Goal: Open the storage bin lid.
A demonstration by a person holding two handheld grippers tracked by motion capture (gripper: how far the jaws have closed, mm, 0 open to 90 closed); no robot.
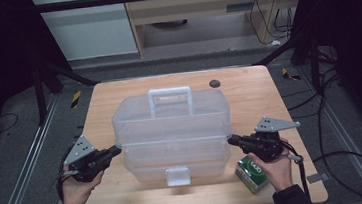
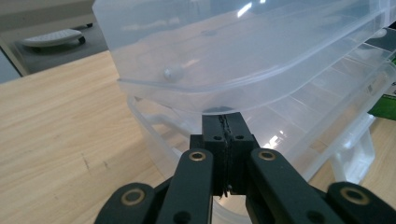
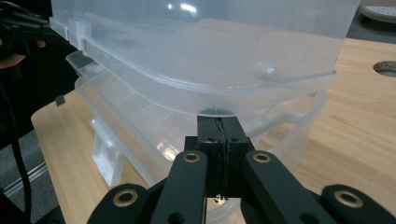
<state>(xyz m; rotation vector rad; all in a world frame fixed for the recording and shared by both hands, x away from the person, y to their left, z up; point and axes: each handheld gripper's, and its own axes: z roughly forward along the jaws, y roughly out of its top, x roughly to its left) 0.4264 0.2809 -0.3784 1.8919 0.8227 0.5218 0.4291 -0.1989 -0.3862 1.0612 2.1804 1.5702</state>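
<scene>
A translucent plastic storage box (image 1: 171, 128) with a top handle (image 1: 170, 100) and a front latch (image 1: 178, 175) stands mid-table. My left gripper (image 1: 118, 149) is shut with nothing between its jaws, and its tips sit against the box's left side. In the left gripper view the closed tips (image 2: 223, 119) lie just under the rim of the lid (image 2: 243, 51). My right gripper (image 1: 231, 139) mirrors this on the box's right side, also shut and holding nothing. Its tips (image 3: 218, 120) are tucked beneath the lid rim (image 3: 196, 46) above the lower tub.
A green carton (image 1: 252, 173) lies on the wooden table (image 1: 118, 95) beside my right hand, near the front right corner. A round cable hole (image 1: 214, 83) sits behind the box. Dark floor and cables surround the table.
</scene>
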